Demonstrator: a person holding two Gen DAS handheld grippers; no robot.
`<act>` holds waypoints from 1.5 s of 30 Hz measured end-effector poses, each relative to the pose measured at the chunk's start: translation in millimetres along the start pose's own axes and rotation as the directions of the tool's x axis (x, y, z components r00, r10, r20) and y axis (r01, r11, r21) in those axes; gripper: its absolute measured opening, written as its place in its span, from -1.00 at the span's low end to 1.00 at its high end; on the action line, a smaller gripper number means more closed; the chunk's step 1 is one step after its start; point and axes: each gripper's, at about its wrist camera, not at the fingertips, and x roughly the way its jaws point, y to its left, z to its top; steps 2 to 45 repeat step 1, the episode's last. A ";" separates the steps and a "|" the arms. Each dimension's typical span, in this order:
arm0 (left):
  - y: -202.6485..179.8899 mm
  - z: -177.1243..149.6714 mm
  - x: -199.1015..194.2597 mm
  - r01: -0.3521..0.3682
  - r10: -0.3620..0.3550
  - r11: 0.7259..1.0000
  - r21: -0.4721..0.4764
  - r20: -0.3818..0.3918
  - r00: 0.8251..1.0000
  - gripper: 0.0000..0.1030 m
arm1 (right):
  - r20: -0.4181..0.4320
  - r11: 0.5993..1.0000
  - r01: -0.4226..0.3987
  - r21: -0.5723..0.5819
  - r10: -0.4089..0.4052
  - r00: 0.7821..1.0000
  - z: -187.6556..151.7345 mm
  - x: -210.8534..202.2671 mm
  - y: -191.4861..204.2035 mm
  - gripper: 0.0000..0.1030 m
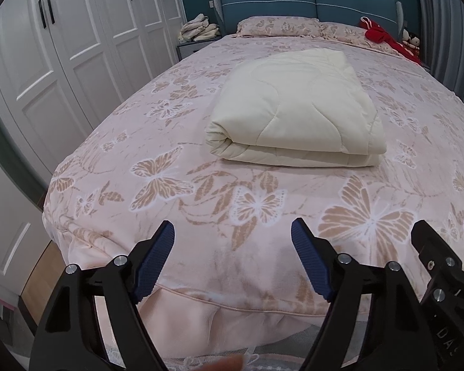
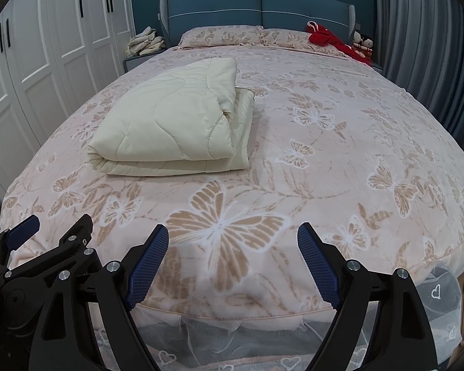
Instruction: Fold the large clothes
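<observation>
Cream quilt (image 1: 294, 108) folded on bed (image 1: 201, 201) | left gripper (image 1: 232, 259) wide, empty | right gripper (image 2: 232, 259) wide, empty

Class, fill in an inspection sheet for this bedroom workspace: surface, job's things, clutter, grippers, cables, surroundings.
Surface: bed with pink butterfly cover.
Job's things: cream quilt lying folded on the bed.
Clutter: red garment and dolls by the pillows; pile of cloth on the nightstand.
Grippers: left gripper and right gripper open, empty, at the foot of the bed.
Cables: nothing seen.
Surroundings: white wardrobe, blue headboard, grey curtain.
</observation>
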 end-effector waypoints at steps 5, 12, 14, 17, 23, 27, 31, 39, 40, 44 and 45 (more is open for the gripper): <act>-0.2 0.1 -0.2 -0.003 0.003 1.000 0.000 0.002 1.000 0.46 | 0.001 1.000 0.002 -0.003 -0.002 1.000 0.0 0.1 -0.2 0.63; -0.2 0.1 -0.2 -0.003 0.003 1.000 0.000 0.002 1.000 0.46 | 0.001 1.000 0.002 -0.003 -0.002 1.000 0.0 0.1 -0.2 0.63; -0.2 0.1 -0.2 -0.003 0.003 1.000 0.000 0.002 1.000 0.46 | 0.001 1.000 0.002 -0.003 -0.002 1.000 0.0 0.1 -0.2 0.63; -0.2 0.1 -0.2 -0.003 0.003 1.000 0.000 0.002 1.000 0.46 | 0.001 1.000 0.002 -0.003 -0.002 1.000 0.0 0.1 -0.2 0.63; -0.2 0.1 -0.2 -0.003 0.003 1.000 0.000 0.002 1.000 0.46 | 0.001 1.000 0.002 -0.003 -0.002 1.000 0.0 0.1 -0.2 0.63; -0.2 0.1 -0.2 -0.003 0.003 1.000 0.000 0.002 1.000 0.46 | 0.001 1.000 0.002 -0.003 -0.002 1.000 0.0 0.1 -0.2 0.63; -0.2 0.1 -0.2 -0.003 0.003 1.000 0.000 0.002 1.000 0.46 | 0.001 1.000 0.002 -0.003 -0.002 1.000 0.0 0.1 -0.2 0.63; -0.2 0.1 -0.2 -0.003 0.003 1.000 0.000 0.002 1.000 0.46 | 0.001 1.000 0.002 -0.003 -0.002 1.000 0.0 0.1 -0.2 0.63; -0.2 0.1 -0.2 -0.003 0.003 1.000 0.000 0.002 1.000 0.46 | 0.001 1.000 0.002 -0.003 -0.002 1.000 0.0 0.1 -0.2 0.63; -0.2 0.1 -0.2 -0.003 0.003 1.000 0.000 0.002 1.000 0.46 | 0.001 1.000 0.002 -0.003 -0.002 1.000 0.0 0.1 -0.2 0.63; -0.2 0.1 -0.2 -0.003 0.003 1.000 0.000 0.002 1.000 0.46 | 0.001 1.000 0.002 -0.003 -0.002 1.000 0.0 0.1 -0.2 0.63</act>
